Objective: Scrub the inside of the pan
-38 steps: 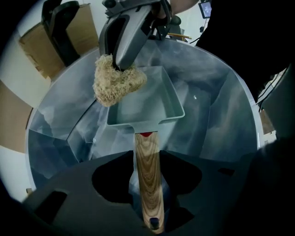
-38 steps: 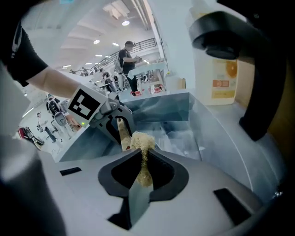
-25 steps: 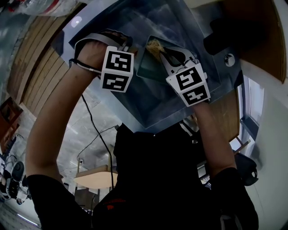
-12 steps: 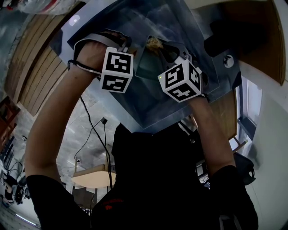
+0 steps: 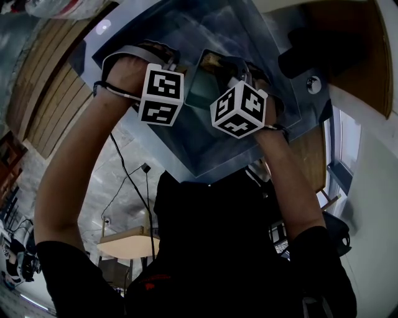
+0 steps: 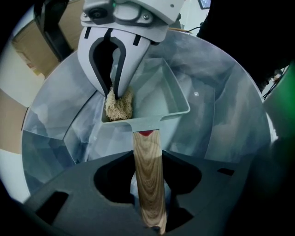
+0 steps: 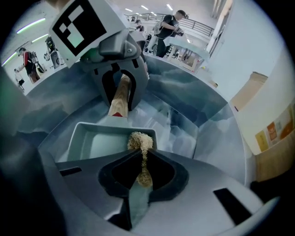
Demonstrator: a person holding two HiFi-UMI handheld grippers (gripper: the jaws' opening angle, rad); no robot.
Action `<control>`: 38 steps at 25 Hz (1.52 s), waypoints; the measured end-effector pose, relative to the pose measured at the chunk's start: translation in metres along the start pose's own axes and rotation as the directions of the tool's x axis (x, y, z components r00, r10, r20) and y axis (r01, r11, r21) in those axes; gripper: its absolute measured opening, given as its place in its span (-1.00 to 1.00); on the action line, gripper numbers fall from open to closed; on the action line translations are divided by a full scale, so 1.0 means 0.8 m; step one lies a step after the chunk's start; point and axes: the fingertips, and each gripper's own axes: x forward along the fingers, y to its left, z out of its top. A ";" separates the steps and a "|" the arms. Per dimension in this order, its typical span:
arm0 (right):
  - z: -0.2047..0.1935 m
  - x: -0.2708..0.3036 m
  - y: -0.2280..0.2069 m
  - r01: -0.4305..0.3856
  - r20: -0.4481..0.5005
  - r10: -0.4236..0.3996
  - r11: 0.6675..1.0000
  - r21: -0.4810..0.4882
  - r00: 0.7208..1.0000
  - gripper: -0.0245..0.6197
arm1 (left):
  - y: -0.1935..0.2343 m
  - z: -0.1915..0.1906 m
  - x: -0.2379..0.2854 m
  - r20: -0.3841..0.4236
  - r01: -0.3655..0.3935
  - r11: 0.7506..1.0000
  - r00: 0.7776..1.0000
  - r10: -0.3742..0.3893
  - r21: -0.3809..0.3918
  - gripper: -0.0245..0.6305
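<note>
Two grips are held: left gripper (image 6: pixel 148 196) clamped on handle (image 6: pixel 146 152), right gripper (image 7: pixel 140 173) pinching scrubber (image 7: pixel 139 139) in pan (image 7: pixel 99 145) corner. Scrubbing seems underway; sweeping strokes are needed next.

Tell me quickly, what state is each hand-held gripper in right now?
Left hand-held gripper: closed on the wooden handle of the pan.
Right hand-held gripper: closed on the fibre scrubber, in the pan's corner.

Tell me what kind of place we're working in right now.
Probably a large open hall or lab with a wash station, not a home kitchen. The pan is in a blue-grey marbled basin, while the right gripper view shows people standing under ceiling strip lights and a cardboard box.
</note>
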 end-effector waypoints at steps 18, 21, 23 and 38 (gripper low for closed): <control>-0.082 -0.019 0.005 -0.009 -0.223 -0.010 0.996 -0.088 0.975 -0.80 | -0.002 -0.004 0.005 -0.024 0.029 0.999 0.999 -0.029 -0.028 -0.42; -0.090 -0.021 0.006 -0.019 -0.248 -0.001 0.997 -0.077 0.969 -0.80 | -0.002 -0.007 0.007 -0.024 0.034 0.999 0.999 -0.034 -0.031 -0.42; -0.090 -0.021 0.007 -0.021 -0.257 -0.001 0.996 -0.083 0.966 -0.80 | -0.001 -0.008 0.007 -0.024 0.035 0.999 0.999 -0.036 -0.034 -0.43; -0.012 -0.032 0.036 -0.064 -0.076 0.058 0.995 -0.082 0.995 -0.80 | -0.003 0.003 0.004 -0.021 0.023 0.999 0.999 -0.024 -0.034 -0.43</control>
